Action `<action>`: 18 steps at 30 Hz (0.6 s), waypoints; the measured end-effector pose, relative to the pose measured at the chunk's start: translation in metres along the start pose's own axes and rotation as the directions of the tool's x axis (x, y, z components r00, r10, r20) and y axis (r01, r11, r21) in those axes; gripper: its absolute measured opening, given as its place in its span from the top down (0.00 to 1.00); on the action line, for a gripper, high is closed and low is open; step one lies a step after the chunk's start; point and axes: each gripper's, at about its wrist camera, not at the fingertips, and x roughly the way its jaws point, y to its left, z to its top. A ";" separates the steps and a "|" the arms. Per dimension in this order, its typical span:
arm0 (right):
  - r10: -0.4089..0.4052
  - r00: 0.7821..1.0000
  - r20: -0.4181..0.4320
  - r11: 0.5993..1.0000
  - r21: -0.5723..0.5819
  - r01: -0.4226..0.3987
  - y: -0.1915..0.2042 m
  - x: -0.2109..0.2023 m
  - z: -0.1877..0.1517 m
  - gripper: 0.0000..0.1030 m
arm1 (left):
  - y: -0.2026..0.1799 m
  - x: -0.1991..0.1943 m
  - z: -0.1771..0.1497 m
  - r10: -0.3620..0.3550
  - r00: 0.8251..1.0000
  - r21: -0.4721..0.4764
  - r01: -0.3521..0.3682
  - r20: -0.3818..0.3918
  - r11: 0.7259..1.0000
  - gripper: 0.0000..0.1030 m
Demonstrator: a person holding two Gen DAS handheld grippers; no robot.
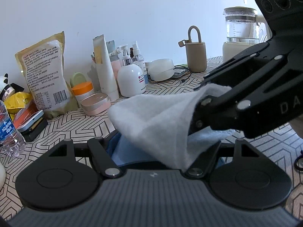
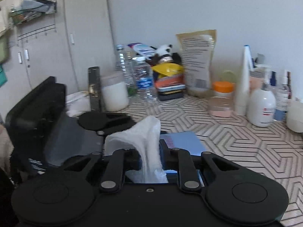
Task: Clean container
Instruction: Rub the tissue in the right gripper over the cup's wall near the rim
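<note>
A white cloth [image 1: 157,121] hangs in front of my left gripper, pinched by my right gripper [image 1: 197,113], which reaches in from the right. In the right wrist view the right gripper [image 2: 150,157] is shut on the white cloth [image 2: 144,136]. A blue container [image 2: 183,141] lies flat on the patterned table just beyond it. In the left wrist view the blue container [image 1: 128,151] sits between the left gripper's fingers [image 1: 161,151], mostly hidden by the cloth. The left jaws appear closed against its sides.
Along the wall stand a yellow food bag [image 1: 45,71], lotion bottles [image 1: 130,79], an orange-lidded jar [image 1: 83,90], a tan canister [image 1: 196,54], a glass kettle [image 1: 240,28] and a water bottle [image 1: 9,130]. A milk jar [image 2: 114,92] and cabinet [image 2: 47,47] stand left.
</note>
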 end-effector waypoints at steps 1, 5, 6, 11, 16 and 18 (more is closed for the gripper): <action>-0.005 1.000 0.000 1.000 0.002 0.005 0.000 0.000 0.000 0.79 | 0.000 0.000 0.000 0.001 1.000 0.002 -0.001 0.000 1.000 0.30; -0.088 0.996 -0.002 0.996 0.013 0.088 -0.007 -0.002 0.001 0.78 | 0.000 0.000 0.000 0.001 1.000 0.003 -0.001 0.000 1.000 0.30; -0.113 0.994 -0.002 0.993 0.019 0.113 -0.009 -0.003 0.001 0.78 | 0.001 0.000 0.000 -0.001 1.000 0.003 0.001 0.000 1.000 0.30; -0.213 0.977 -0.004 0.976 0.042 0.213 -0.021 -0.005 0.000 0.78 | 0.002 0.001 0.000 0.002 1.000 0.009 -0.002 0.000 1.000 0.30; -0.240 0.971 -0.004 0.971 0.000 0.240 -0.015 -0.004 0.000 0.78 | 0.003 0.002 0.000 0.001 1.000 0.006 -0.001 -0.001 1.000 0.30; -0.244 0.970 -0.007 0.970 -0.005 0.244 -0.014 -0.004 0.001 0.78 | 0.005 0.002 0.000 -0.001 1.000 0.007 0.001 0.000 1.000 0.30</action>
